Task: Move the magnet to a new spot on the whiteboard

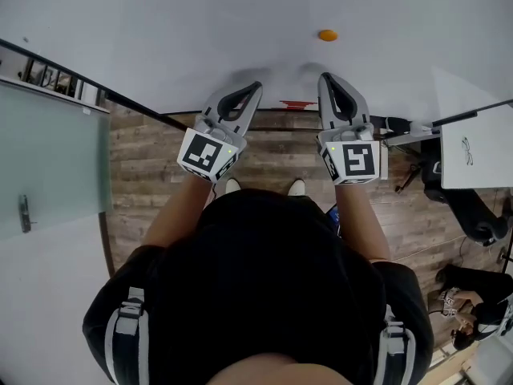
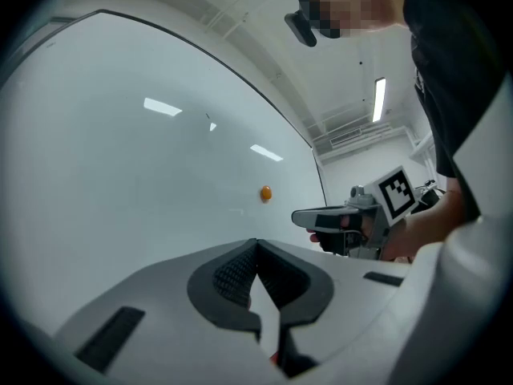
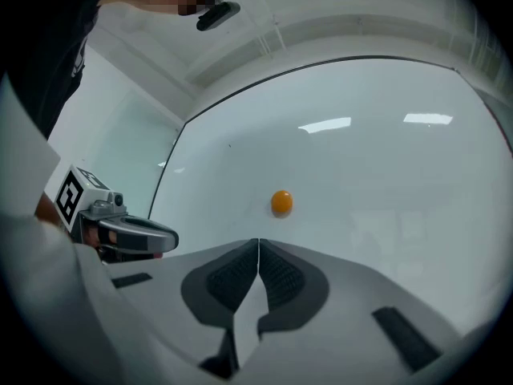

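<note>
A small round orange magnet (image 1: 327, 35) sticks to the white whiteboard (image 1: 200, 30), just above and ahead of my right gripper (image 1: 329, 79). The right gripper view shows the magnet (image 3: 281, 202) a short way beyond the touching jaw tips, with nothing between them. My left gripper (image 1: 255, 87) is shut too, held beside the right one and lower left of the magnet (image 2: 265, 192). Neither gripper touches the magnet or the board.
A red item (image 1: 298, 103) lies at the whiteboard's bottom edge between the grippers. A glass door (image 1: 48, 159) stands at left over the wooden floor (image 1: 152, 159). At right are a second white board (image 1: 473, 155) and a seated person (image 1: 473, 303).
</note>
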`<state>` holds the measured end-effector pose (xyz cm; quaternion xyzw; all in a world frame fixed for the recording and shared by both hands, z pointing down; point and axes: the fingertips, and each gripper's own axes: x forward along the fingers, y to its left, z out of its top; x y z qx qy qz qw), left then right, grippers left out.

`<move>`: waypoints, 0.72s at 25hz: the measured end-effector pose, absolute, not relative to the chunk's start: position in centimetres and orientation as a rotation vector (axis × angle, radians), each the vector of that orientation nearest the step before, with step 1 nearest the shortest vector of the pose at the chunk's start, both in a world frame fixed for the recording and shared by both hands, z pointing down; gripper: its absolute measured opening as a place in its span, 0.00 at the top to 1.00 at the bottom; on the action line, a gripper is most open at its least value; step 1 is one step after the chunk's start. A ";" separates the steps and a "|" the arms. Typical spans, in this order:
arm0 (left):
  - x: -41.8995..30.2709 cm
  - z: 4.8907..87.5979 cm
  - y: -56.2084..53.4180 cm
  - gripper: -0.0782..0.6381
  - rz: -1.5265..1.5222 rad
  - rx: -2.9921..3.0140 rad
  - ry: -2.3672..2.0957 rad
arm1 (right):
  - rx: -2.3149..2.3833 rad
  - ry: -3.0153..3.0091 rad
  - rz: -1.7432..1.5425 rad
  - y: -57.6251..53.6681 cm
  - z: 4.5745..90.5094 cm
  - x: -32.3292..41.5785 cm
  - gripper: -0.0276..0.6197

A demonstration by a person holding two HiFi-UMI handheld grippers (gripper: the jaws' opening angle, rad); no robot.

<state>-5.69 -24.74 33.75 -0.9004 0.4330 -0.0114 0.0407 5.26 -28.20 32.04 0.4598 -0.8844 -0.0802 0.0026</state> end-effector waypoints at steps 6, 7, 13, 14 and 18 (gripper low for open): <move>-7.0 33.8 -25.3 0.89 -0.010 -2.801 1.234 | 1.584 -2.696 -0.312 -29.2 30.2 4.4 0.91; -6.9 33.8 -25.4 0.89 -0.008 -2.806 1.223 | 1.604 -2.687 -0.322 -29.5 29.8 4.5 0.90; -6.6 33.6 -25.8 0.89 -0.002 -2.823 1.183 | 1.716 -2.624 -0.392 -30.9 27.6 5.2 0.85; -6.7 33.6 -25.9 0.89 -0.003 -2.823 1.183 | 1.730 -2.611 -0.400 -31.1 27.3 5.3 0.84; -6.9 33.5 -26.0 0.89 -0.006 -2.820 1.186 | 1.771 -2.564 -0.416 -31.9 27.0 5.5 0.80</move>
